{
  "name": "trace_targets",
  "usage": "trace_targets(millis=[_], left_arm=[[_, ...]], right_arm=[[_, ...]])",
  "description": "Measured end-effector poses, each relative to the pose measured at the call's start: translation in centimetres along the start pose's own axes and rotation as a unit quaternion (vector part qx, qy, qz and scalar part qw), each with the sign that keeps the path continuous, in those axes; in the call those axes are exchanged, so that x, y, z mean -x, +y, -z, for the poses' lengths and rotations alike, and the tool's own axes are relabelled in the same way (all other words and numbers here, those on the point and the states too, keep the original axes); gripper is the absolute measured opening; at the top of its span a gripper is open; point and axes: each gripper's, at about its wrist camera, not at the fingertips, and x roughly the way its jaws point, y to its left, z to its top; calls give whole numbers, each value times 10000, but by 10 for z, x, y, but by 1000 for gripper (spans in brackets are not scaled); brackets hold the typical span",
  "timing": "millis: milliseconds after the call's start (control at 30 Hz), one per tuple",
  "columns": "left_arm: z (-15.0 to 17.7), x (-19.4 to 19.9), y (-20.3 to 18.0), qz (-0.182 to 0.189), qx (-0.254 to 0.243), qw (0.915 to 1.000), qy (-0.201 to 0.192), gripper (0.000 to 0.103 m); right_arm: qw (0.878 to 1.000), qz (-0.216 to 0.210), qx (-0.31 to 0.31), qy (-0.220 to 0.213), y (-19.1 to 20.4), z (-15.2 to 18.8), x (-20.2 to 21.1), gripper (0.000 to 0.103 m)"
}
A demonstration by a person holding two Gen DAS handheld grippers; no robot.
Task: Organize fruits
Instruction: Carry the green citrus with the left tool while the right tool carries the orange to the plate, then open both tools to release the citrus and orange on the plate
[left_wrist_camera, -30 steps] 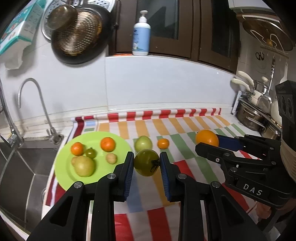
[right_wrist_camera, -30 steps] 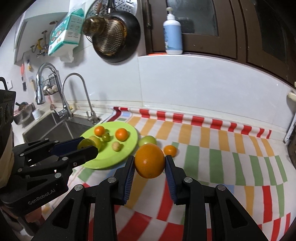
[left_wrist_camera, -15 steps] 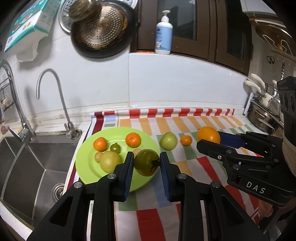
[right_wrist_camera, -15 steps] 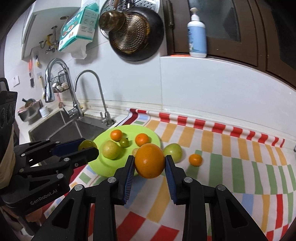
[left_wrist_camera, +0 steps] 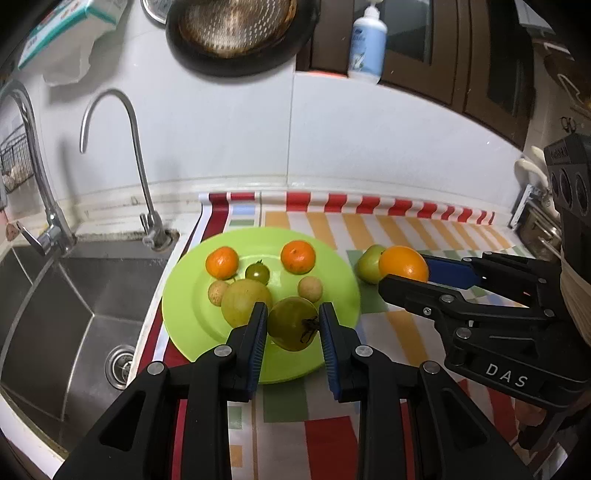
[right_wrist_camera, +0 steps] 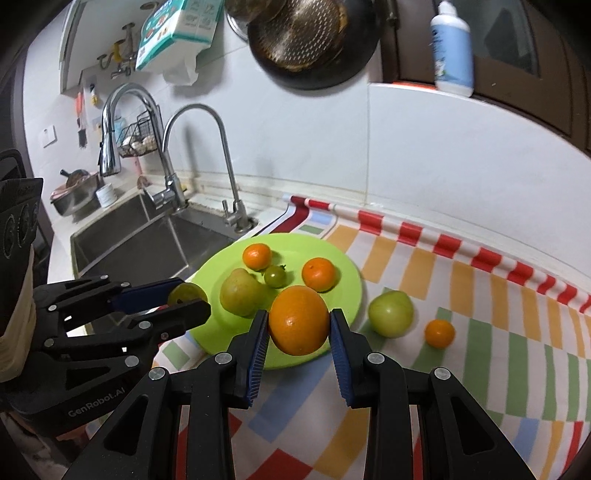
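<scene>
My left gripper is shut on a green tomato and holds it over the near part of a lime-green plate. The plate holds two small oranges, a small green tomato, a yellow-green fruit and two small tan fruits. My right gripper is shut on a large orange above the plate's right edge. A green tomato and a small orange lie on the striped cloth to the right of the plate.
A steel sink with a tap lies left of the plate. A pan hangs on the wall above, and a soap bottle stands on the ledge. The striped cloth covers the counter.
Both grippers have moved left toward the plate with their fruit. The left one now holds the green tomato over the plate; the right one has the orange at the plate's right edge.
</scene>
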Motion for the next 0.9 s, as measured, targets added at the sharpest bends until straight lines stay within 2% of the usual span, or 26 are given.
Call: trace_targets(millis=[433,567,600,900], left_arm=[[3,-43,11,3,149,9991,390,29],[1,-46,14,-47,194,9991,375,34],[0,-46,14,-81,182,9991,363,34],[-3,-33,12,-232,142,9995,179,39]], right_arm=[[9984,-312,17,480,-10,-1,-58,34],[9977,-437,-108,509,-13,-2,-66,36],[9977,-425,-138,505,-14,-3,-66,39],[9992,-66,-208,321,-20,-1,-47,39]])
